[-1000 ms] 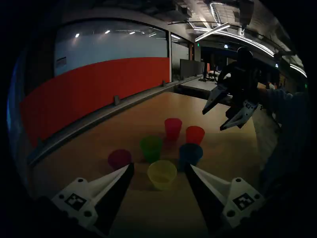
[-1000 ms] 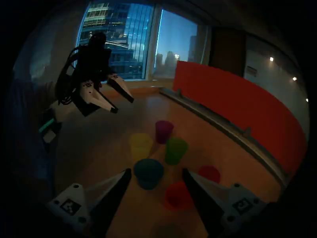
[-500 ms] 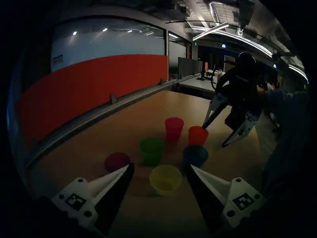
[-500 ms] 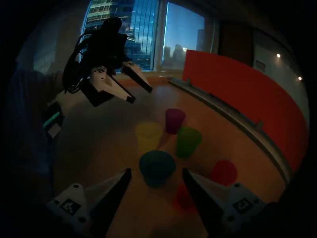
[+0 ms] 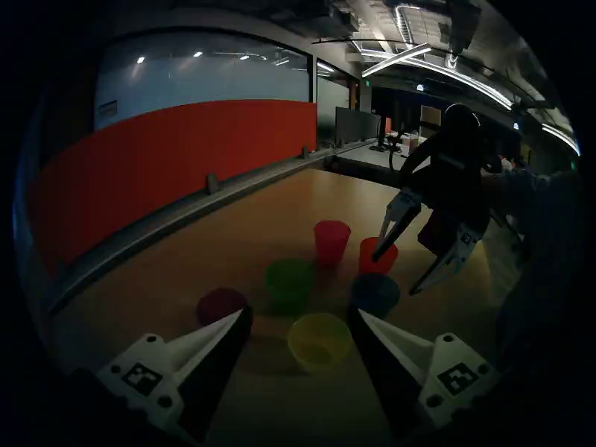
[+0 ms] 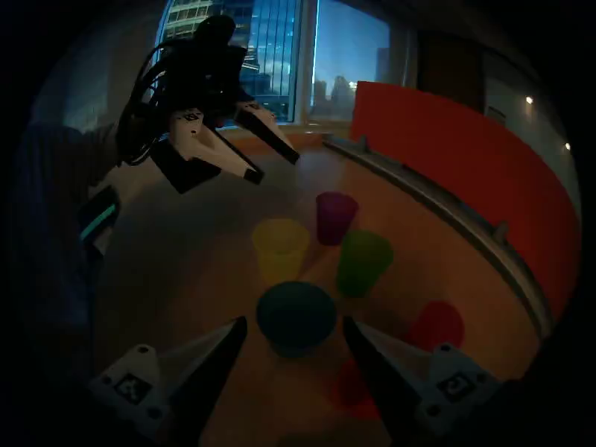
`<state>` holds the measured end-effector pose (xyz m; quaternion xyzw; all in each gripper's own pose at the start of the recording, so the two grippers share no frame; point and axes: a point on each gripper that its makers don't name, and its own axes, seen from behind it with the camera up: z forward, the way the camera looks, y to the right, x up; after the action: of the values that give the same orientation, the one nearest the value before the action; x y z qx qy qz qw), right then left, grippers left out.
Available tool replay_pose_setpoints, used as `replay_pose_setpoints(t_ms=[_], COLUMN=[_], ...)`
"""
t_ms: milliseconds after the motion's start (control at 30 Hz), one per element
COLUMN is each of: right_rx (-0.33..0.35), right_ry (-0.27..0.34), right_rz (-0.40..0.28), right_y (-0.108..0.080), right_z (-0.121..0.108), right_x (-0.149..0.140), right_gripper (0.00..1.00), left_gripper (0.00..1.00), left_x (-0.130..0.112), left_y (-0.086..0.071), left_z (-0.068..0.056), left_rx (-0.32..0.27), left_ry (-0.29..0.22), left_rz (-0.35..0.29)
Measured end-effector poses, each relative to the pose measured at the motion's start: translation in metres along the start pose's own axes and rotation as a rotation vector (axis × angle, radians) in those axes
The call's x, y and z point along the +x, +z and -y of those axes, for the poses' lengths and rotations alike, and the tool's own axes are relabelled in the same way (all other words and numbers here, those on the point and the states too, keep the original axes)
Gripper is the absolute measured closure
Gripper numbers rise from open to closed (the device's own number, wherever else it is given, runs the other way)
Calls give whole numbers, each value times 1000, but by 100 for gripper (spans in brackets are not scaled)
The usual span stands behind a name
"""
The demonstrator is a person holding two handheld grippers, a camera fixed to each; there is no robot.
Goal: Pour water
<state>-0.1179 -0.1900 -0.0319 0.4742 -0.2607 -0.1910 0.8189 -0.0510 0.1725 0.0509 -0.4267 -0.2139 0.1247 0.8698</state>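
**Supervisor:** Why was everything laid out the way it was?

**Operator:** Taking the big things first, the long pale wooden table [image 5: 246,223] ran alongside the red wall panel [image 5: 149,156]. A grey ledge [image 5: 149,235] marked that far edge. I saw bare wood on every side, and everything I had to handle stood bunched near the middle. I judged that kept any pour well clear of an edge.

**Supervisor:** And the claws?

**Operator:** Both were spread wide and held nothing. The right gripper [image 6: 294,322] hung at cup height with the dark blue plastic cup [image 6: 296,316] framed between its fingers. As far as I could tell it was not touching the cup, and I took that as lining up for a grasp. The left gripper [image 5: 298,316] was raised off the table, with the yellow plastic cup [image 5: 320,340] just ahead of its fingers, perhaps as the receiver.

**Supervisor:** Was there room to move?

**Operator:** It was tight on the inside. The orange-red plastic cup [image 6: 350,384] stood just beside the blue one and the green plastic cup [image 6: 363,261] was near it, so I reckoned a finger could nudge either. The purple plastic cup [image 6: 335,216] sat farther back, and the outer side was open. It was too dim for me to tell whether any cup held water
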Motion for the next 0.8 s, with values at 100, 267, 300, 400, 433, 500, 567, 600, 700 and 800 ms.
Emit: replay_pose_setpoints(t_ms=[100,267,300,400,433,500,567,600,700,800], right_rx=[5,21,23,27,27,27,27,27,29,31], right_ry=[0,6,7,5,3,-2,-7,-9,-12,-17], right_rz=[10,26,28,33,35,38,43,46,55,58], right_y=[5,13,15,19,21,23,27,28,33,37], right_z=[-1,-1,-1,-1,-2,-2,-3,-3,-4,-4], right_x=[-2,-5,-5,-7,-7,-8,-9,-10,-12,-13], right_gripper=[2,2,2,3,3,3,3,3,3,3], left_gripper=[6,6,6,6,6,6,6,6,6,6], left_x=[-1,-2,-3,-4,-5,-6,-7,-7,-7,-7], left_y=[1,4,4,5,5,6,7,8,9,10], left_z=[0,2,2,4,5,5,5,5,6,6], left_rx=[-4,-10,-10,-10,-10,-11,-15,-15,-17,-18], left_ry=[0,-4,-5,-9,-11,-13,-15,-15,-14,-12], left_rz=[0,-1,0,1,1,1,2,2,3,4])
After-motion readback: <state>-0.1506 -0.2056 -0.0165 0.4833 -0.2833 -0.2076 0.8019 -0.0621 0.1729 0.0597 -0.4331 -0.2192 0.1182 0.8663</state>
